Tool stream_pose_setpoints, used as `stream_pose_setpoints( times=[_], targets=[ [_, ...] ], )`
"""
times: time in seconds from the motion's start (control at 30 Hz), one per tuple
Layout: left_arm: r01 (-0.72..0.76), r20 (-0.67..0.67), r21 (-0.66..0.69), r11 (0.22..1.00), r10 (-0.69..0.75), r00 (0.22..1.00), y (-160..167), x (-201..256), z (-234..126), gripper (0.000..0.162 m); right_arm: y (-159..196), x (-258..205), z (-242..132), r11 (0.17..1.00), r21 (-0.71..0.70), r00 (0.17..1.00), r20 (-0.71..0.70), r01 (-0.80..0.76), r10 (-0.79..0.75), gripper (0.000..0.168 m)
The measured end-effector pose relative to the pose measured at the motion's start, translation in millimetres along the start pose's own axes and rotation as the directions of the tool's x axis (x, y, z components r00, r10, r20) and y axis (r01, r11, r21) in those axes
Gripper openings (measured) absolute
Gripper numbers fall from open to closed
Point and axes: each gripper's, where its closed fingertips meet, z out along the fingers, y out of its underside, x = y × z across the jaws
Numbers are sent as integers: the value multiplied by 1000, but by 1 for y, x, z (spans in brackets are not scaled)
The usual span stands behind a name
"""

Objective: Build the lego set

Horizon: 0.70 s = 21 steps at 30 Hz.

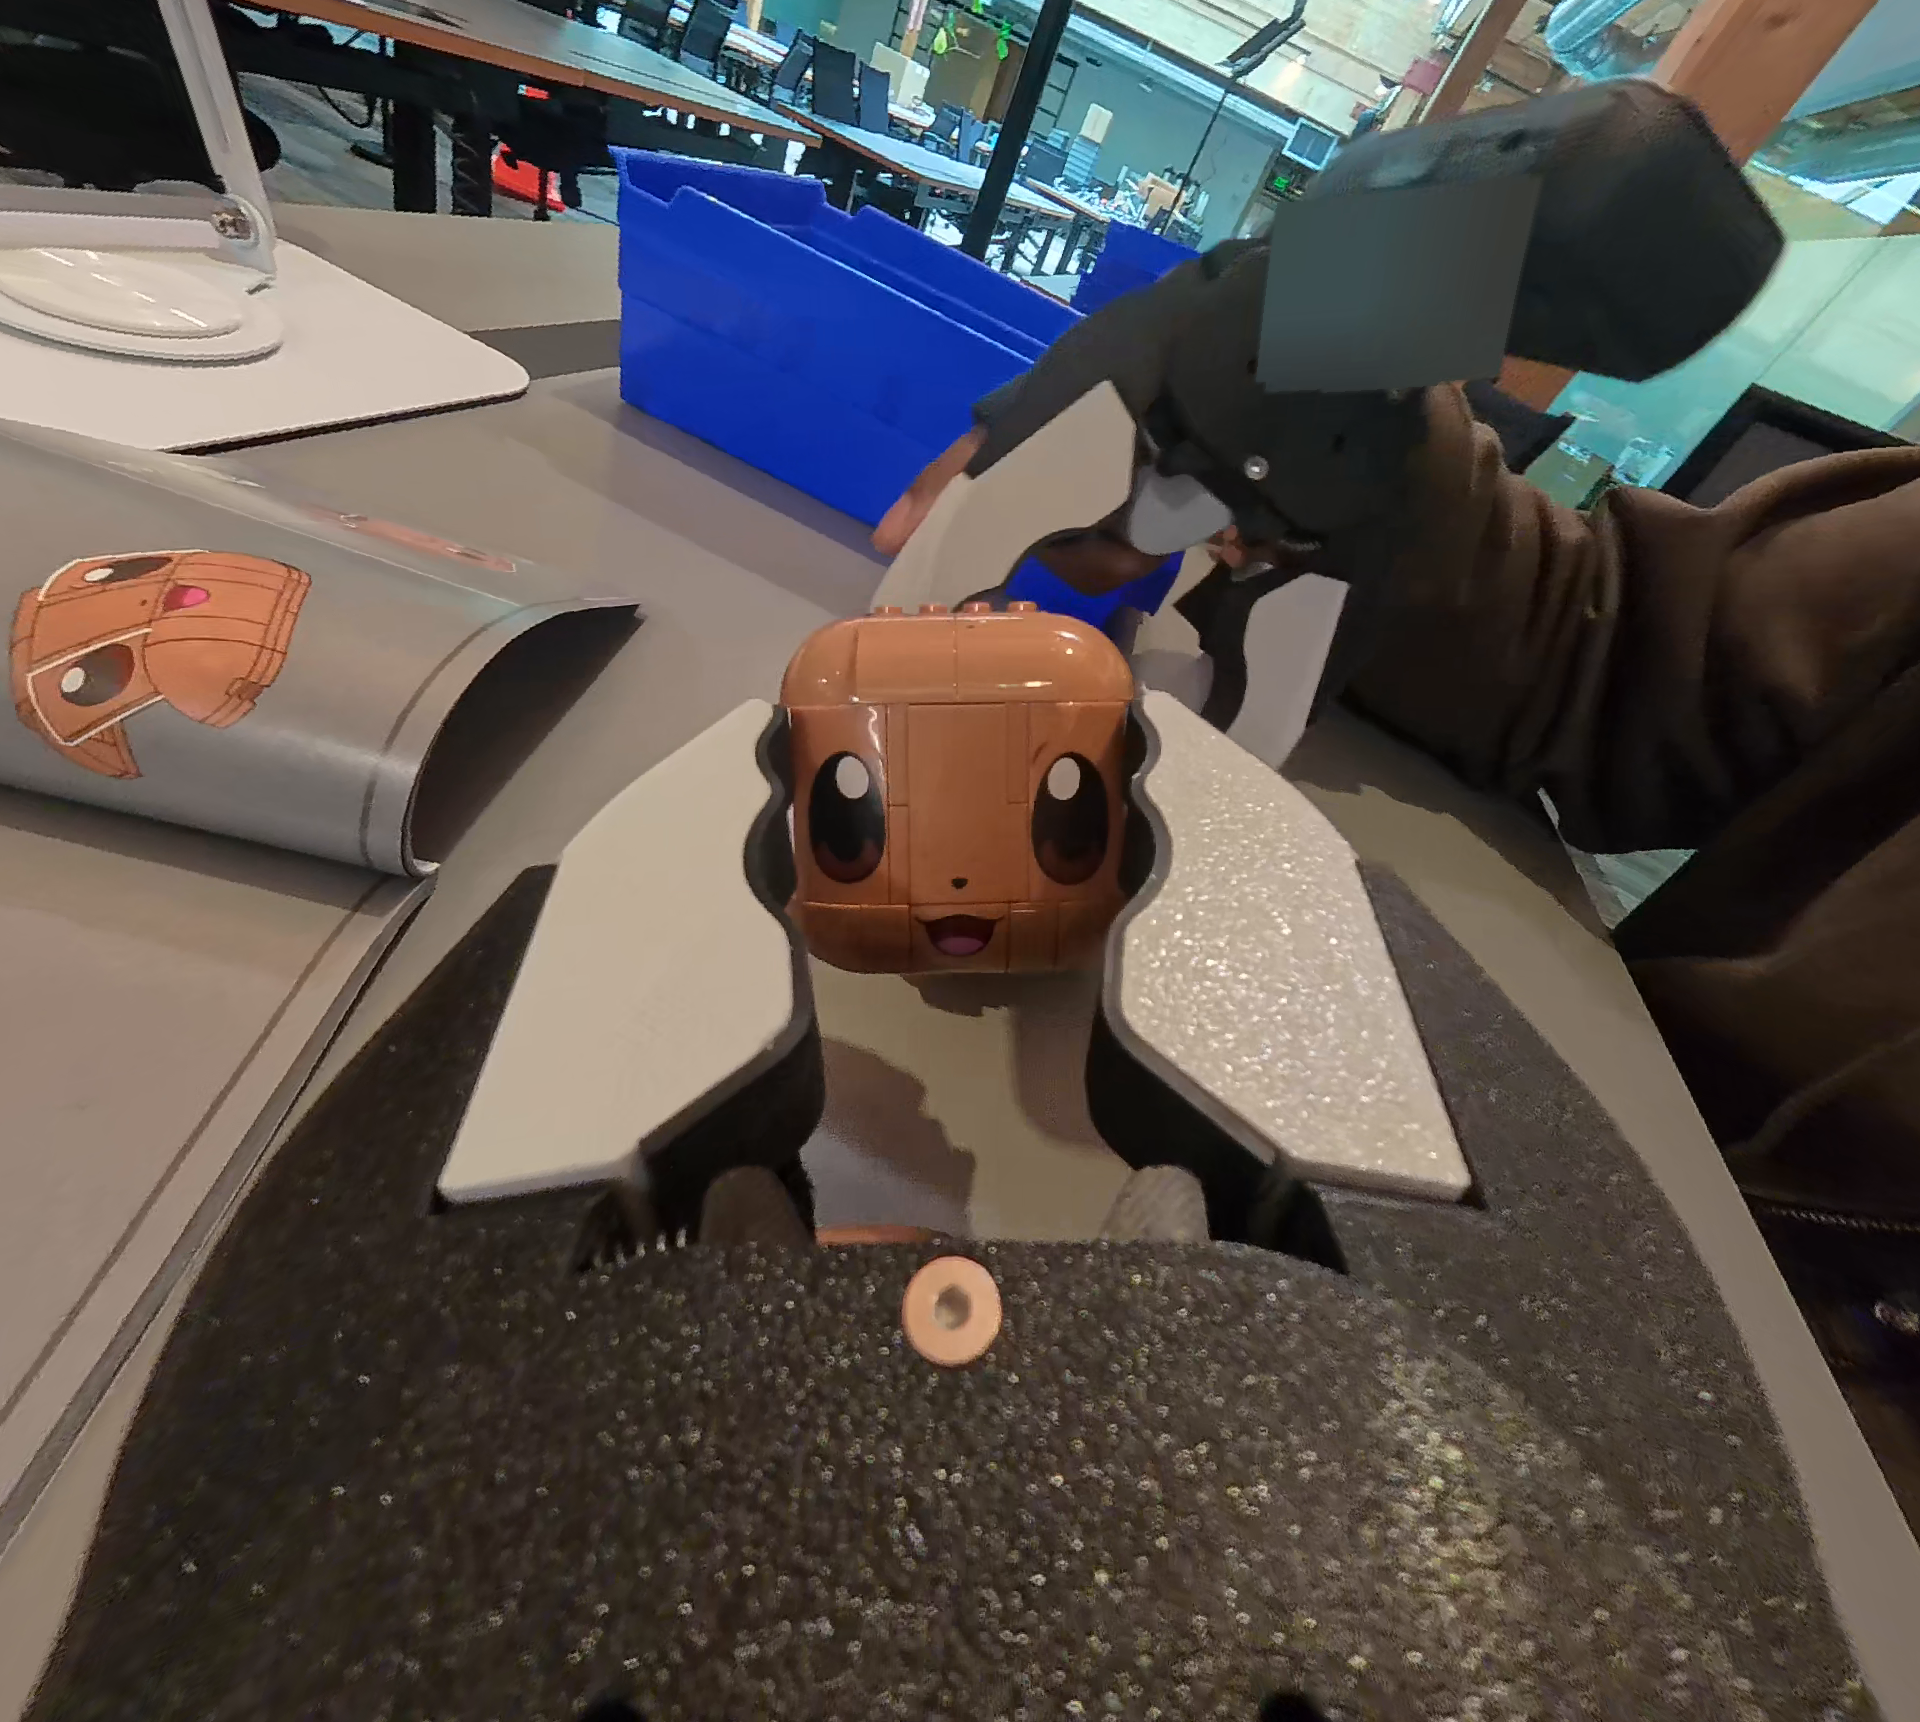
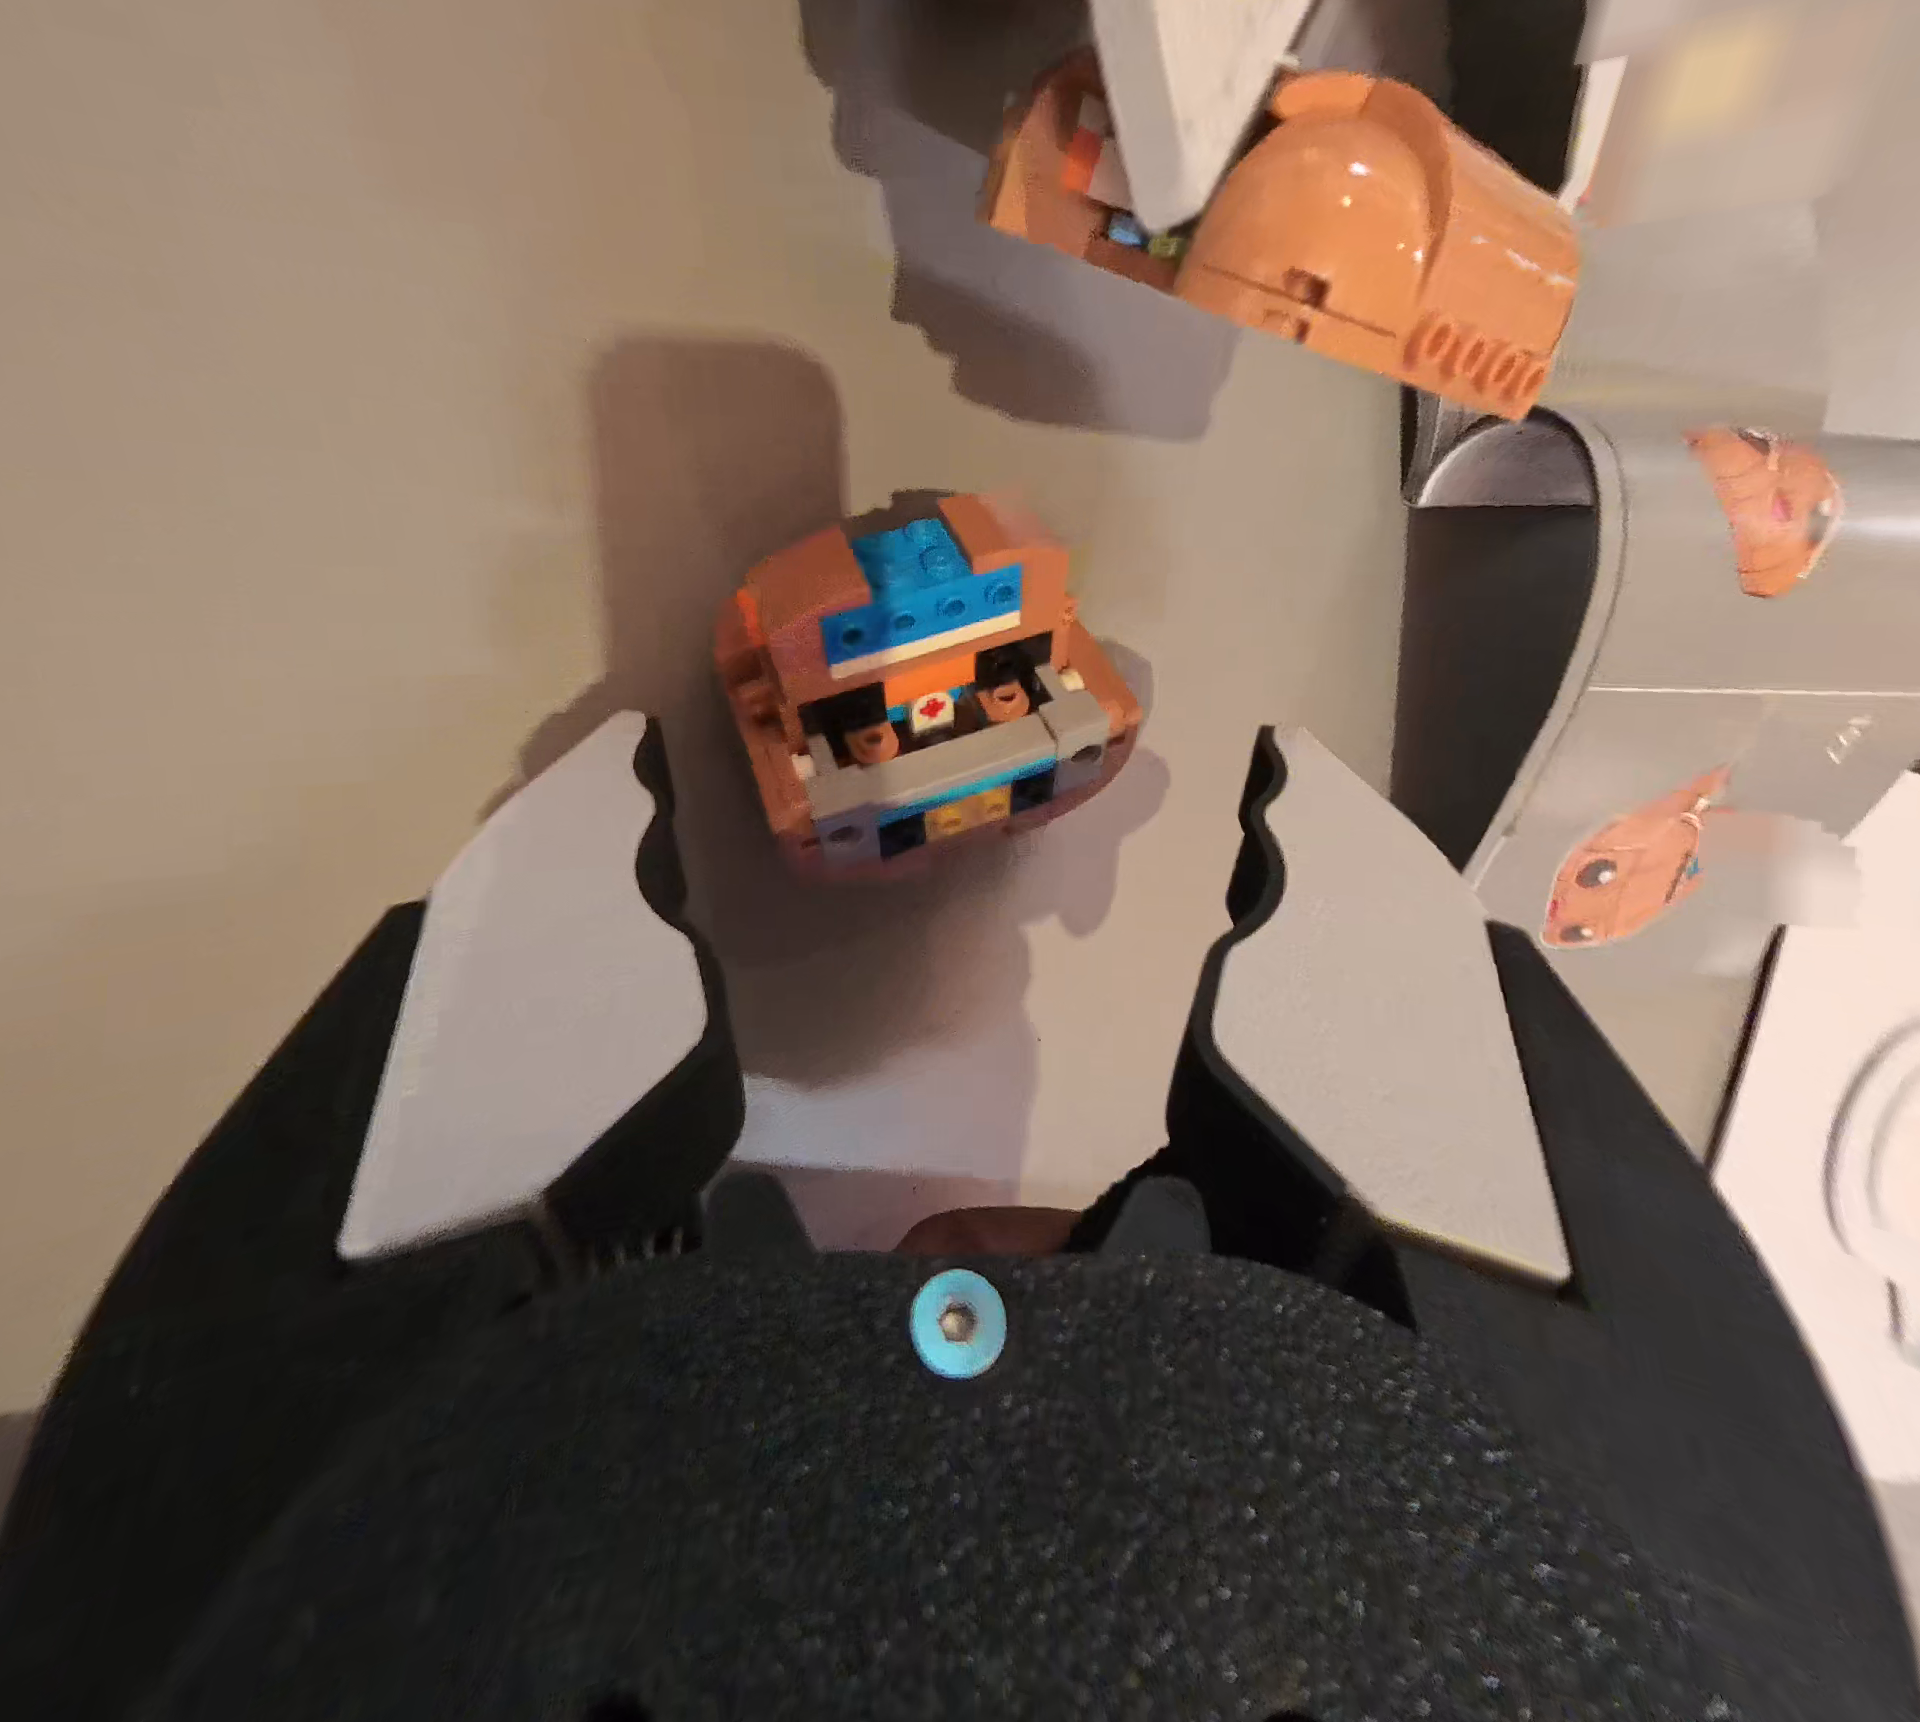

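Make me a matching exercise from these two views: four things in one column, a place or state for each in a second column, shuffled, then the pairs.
1. brown head
2. body section
3. blue bin
4. instruction booklet

A. lying open on the table, a page curled up
B. standing on the table behind the head
C. clamped between the left gripper fingers
D. resting on the table ahead of the open right gripper

Pairs: 1-C, 2-D, 3-B, 4-A

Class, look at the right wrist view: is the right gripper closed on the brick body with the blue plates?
No. The right gripper is open, and the brick body lies on the table beyond its fingertips.
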Motion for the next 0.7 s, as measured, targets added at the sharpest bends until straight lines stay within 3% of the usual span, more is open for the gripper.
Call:
stream_pose_setpoints(
  times=[0.17, 0.33, 0.5, 0.7],
  targets=[
    [-22, -31, 6, 1000, 22, 999, -2, 2, -4, 60, -1, -4, 7, 1000, 21, 993, 119, -2, -1, 104],
    [-26, -49, 0, 1000, 26, 998, -1, 3, -4, 60, 0, -9, 17, 1000, -4, 990, 142, 12, -11, 101],
    [-35, -62, -10, 999, 35, 997, 1, 7, -3, 60, -1, -10, 25, 1000, -10, 996, 88, -3, 3, 87],
    [-40, -68, -4, 999, 39, 997, 1, 9, -3, 60, -5, -5, 27, 988, 74, 990, -17, -136, 138, 86]
  ],
)
